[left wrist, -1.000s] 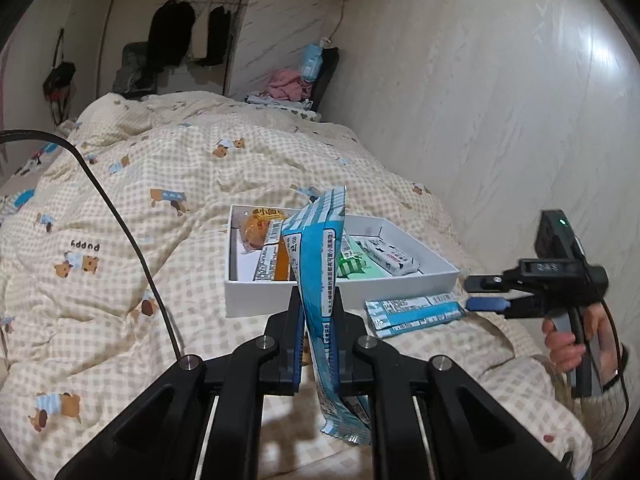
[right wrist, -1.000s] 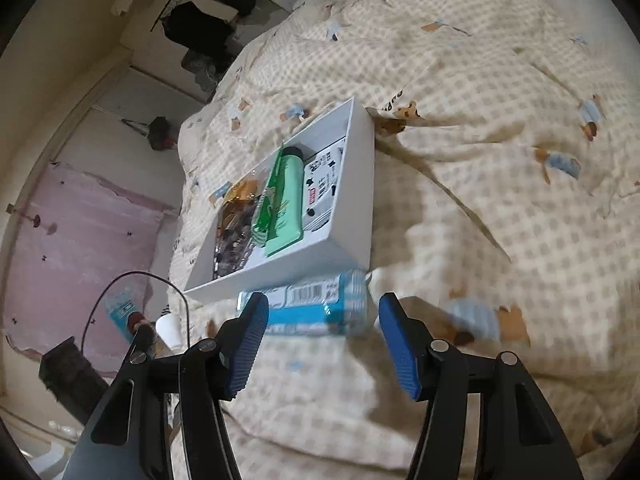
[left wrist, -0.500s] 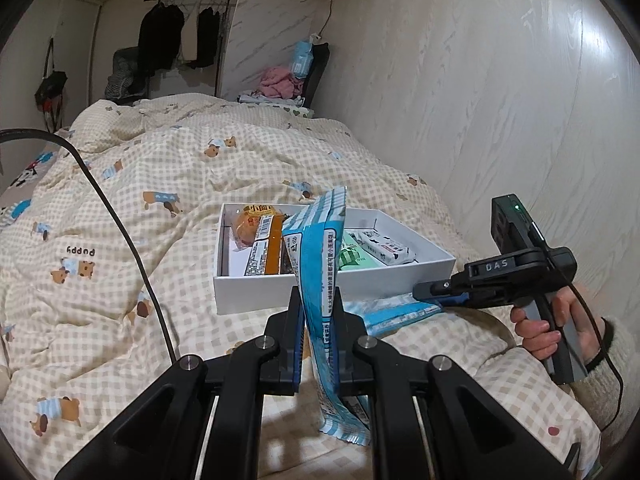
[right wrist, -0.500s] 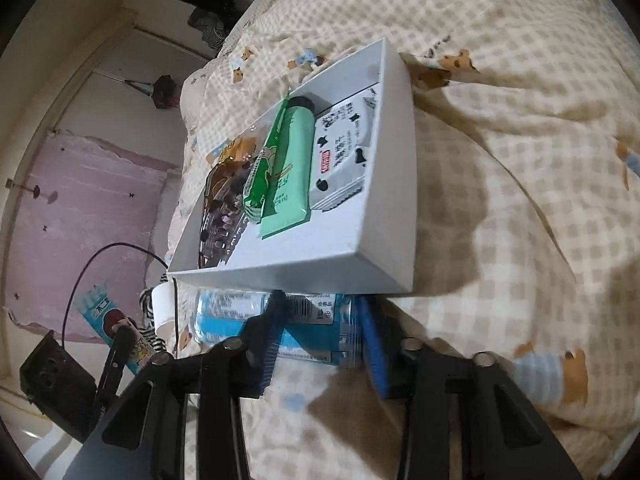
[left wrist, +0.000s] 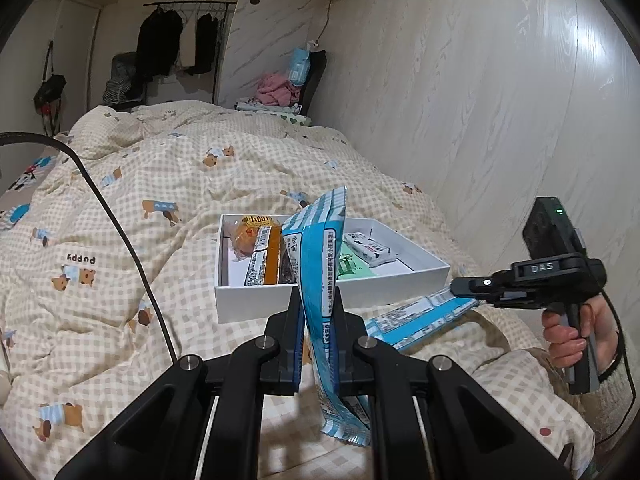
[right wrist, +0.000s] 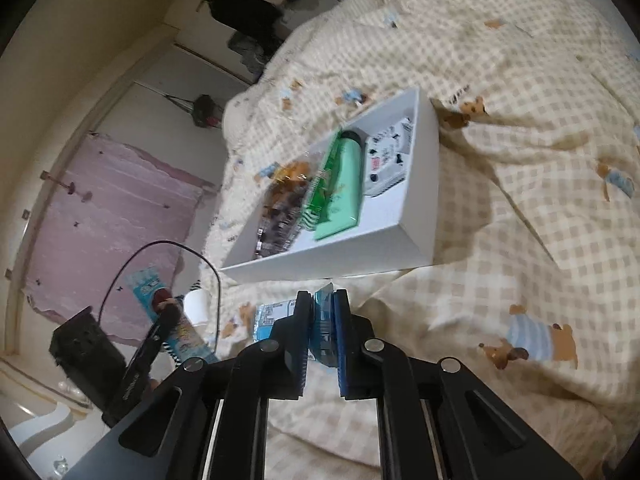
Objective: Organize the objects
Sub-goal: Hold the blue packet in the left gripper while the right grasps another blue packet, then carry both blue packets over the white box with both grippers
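Note:
A white open box (left wrist: 248,304) lies on the checked bed cover and holds orange snack packs (left wrist: 260,244), a green packet (left wrist: 352,266) and a white packet (left wrist: 370,248). My left gripper (left wrist: 318,320) is shut on an upright blue snack packet (left wrist: 320,256) in front of the box. My right gripper (right wrist: 322,328) is shut on a second blue packet (right wrist: 276,316), lifted off the cover just before the box's near wall (right wrist: 360,248). In the left wrist view this packet (left wrist: 416,318) hangs slanted from the right gripper (left wrist: 464,292).
The bed cover (left wrist: 140,208) is soft and rumpled around the box. A wall (left wrist: 480,100) runs along the bed's right side. A black cable (left wrist: 120,232) crosses the cover at left. Clothes hang on a rack (left wrist: 180,40) at the far end.
My right gripper moved in on the second blue packet, shut on it, and raised its end off the cover. My left gripper has kept hold of its packet.

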Motion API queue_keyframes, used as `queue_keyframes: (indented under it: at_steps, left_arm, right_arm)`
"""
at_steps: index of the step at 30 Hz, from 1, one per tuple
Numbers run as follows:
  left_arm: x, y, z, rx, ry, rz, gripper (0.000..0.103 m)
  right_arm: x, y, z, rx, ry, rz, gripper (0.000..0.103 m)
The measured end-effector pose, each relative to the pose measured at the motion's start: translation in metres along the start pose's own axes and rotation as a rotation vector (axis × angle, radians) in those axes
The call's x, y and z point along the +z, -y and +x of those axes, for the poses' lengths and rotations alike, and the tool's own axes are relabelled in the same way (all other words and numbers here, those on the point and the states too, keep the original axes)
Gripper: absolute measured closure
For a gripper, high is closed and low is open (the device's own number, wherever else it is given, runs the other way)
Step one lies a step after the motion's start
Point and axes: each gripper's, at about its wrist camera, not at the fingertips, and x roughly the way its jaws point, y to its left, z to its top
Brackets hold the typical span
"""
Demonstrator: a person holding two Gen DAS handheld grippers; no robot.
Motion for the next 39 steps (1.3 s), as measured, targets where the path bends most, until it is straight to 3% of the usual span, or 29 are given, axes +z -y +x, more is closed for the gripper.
queue_keyframes:
  at_steps: [8,15,27,39]
  left_arm:
    - [-0.001,0.005,0.001,0.004,0.000,0.024,0.092]
    - [-0.003,0.006,0.002,0.010,-0.004,0.036,0.092]
    - [-0.010,0.006,-0.005,0.005,0.026,0.038,0.092]
    - [-0.017,0.016,-0.007,0.038,0.058,0.084,0.092]
  right_arm:
    - [-0.008,-0.014,-0.021,0.049,0.033,-0.019,0.091]
    - [-0.022,-0.018,-0.021,0.148,0.047,-0.003,0.091]
    - [-0.060,-0.003,-0.007,0.327,0.209,-0.003,0.091]
    - [-0.070,0.012,-0.002,0.380,0.214,0.020,0.091]
